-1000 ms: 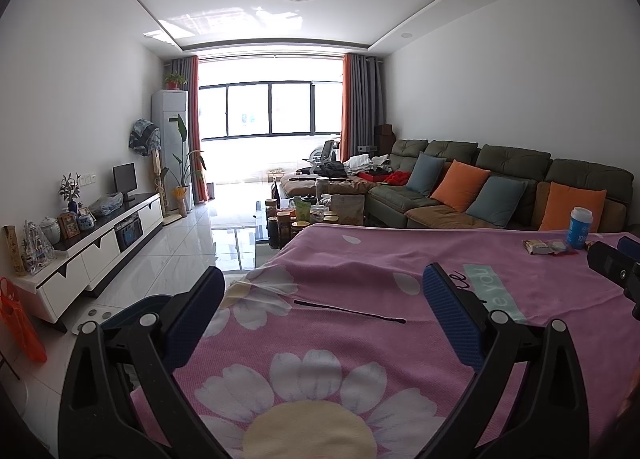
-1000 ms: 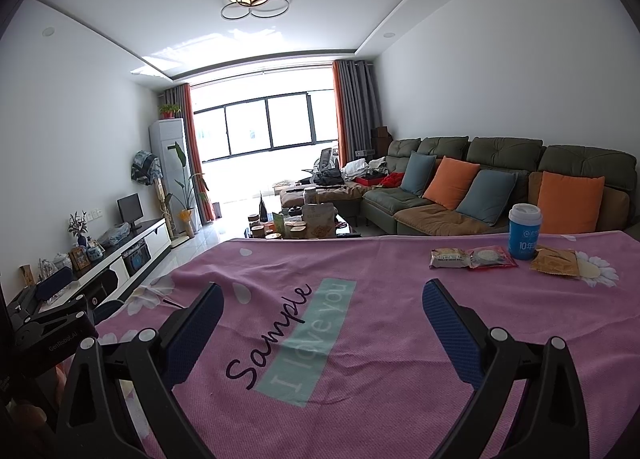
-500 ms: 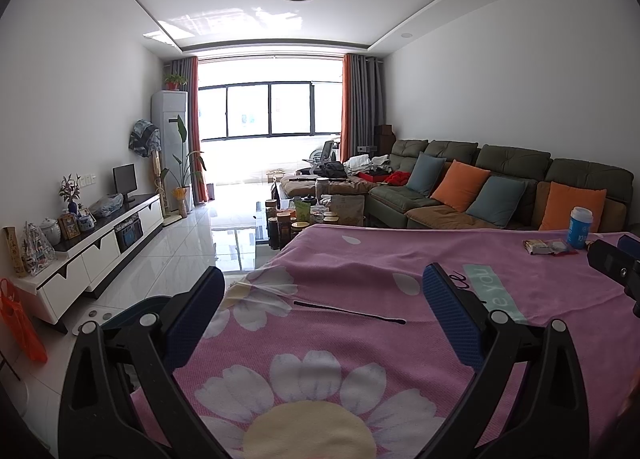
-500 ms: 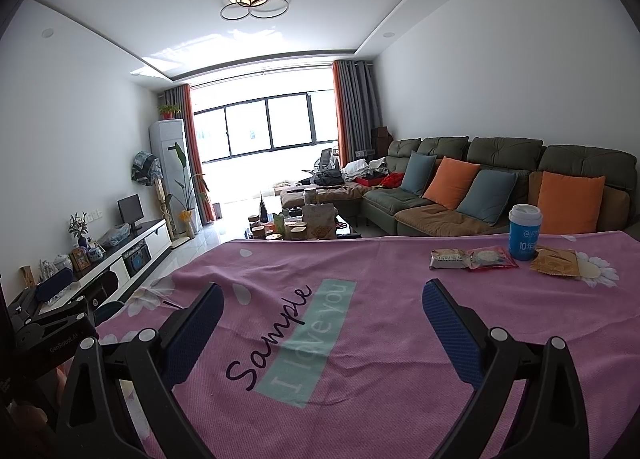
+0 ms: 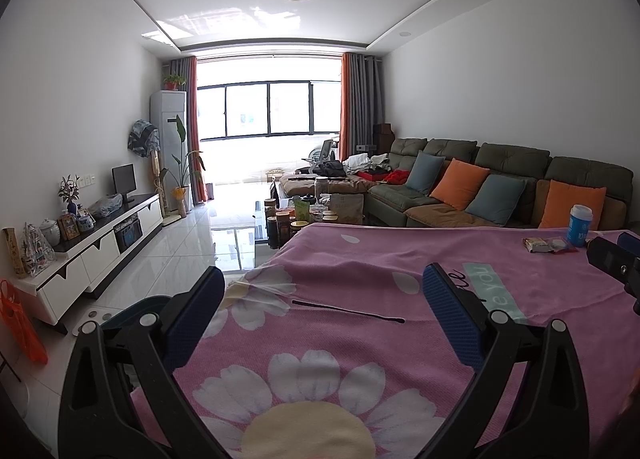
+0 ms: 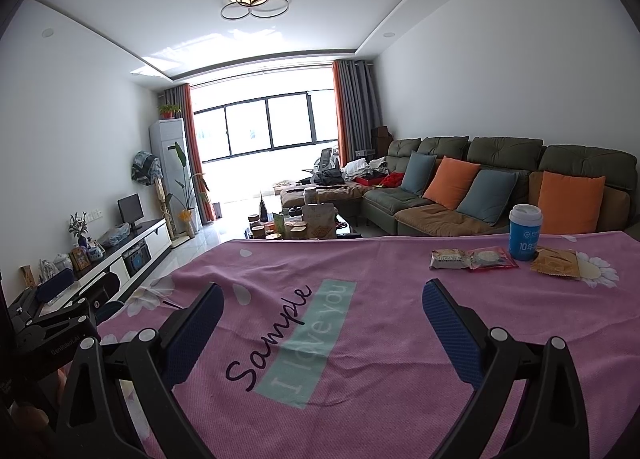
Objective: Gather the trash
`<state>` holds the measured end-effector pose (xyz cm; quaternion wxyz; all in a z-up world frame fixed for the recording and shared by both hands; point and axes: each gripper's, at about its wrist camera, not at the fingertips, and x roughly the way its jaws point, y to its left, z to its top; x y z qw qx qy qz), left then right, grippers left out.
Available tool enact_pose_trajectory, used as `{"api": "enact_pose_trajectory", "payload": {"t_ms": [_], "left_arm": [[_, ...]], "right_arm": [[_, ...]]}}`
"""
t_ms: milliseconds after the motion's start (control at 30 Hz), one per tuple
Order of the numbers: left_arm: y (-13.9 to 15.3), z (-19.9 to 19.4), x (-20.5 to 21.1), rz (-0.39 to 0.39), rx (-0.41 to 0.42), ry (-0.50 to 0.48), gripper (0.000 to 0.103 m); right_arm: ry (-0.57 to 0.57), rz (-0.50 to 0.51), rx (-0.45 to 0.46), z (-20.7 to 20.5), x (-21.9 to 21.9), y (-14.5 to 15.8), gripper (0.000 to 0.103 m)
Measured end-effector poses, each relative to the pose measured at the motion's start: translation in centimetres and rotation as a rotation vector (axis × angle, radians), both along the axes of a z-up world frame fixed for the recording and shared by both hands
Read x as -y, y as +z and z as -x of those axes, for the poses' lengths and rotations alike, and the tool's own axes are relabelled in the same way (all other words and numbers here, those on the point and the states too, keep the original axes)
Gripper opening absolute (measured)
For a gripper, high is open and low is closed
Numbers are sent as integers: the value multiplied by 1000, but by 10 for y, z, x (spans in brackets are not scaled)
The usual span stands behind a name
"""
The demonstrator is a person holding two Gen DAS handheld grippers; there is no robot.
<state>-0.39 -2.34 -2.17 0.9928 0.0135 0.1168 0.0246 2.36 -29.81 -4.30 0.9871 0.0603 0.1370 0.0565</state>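
Overhead, both grippers are hovering above a pink flowered cloth [image 6: 400,339] that is covering the table, and neither is holding anything. The left gripper [image 5: 320,307] is spreading its blue-padded fingers [image 5: 452,319] wide apart over the near corner, where a thin dark stick [image 5: 348,312] is lying flat on the cloth between and just beyond them, touching neither pad. The right gripper [image 6: 320,323] is likewise standing with its fingers well apart, framing the teal "I love you" band and the word "Sample" printed on the fabric. The trash is sitting well ahead and to the right, near the far edge: a brown snack wrapper [image 6: 448,259] is touching a red-edged packet [image 6: 492,258], a blue paper cup [image 6: 525,233] with a white lid is standing upright just behind them, and a tan packet [image 6: 556,264] is lying beside the cup's base. Nothing is lying on the open cloth between the right gripper and that cluster. In the left view the same cup [image 5: 579,225] and wrappers [image 5: 550,245] are showing far off, with the dark body of the right gripper [image 5: 616,265] intruding at the edge. Beyond the table a cluttered coffee table [image 6: 296,229], a green sofa [image 6: 480,163] with orange and blue cushions, and a white TV cabinet [image 5: 96,243] are filling the room.
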Motion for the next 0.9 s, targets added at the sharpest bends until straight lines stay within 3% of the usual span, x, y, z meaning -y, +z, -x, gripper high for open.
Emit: {"api": "enact_pose_trajectory", "payload": {"t_ms": [567,700,900], "left_arm": [[0,-3,0,-5,-14,-18,97],[-1,-12,2,10,-79,-63,97],[-8,-56,-1,51,-279,-142,97]], "right_arm": [[-2,-1,-2,0,0,0,96],[-3,2,-8,-1,2,-2,96],[-19,-8,-75,-7,24,-8,96]]}}
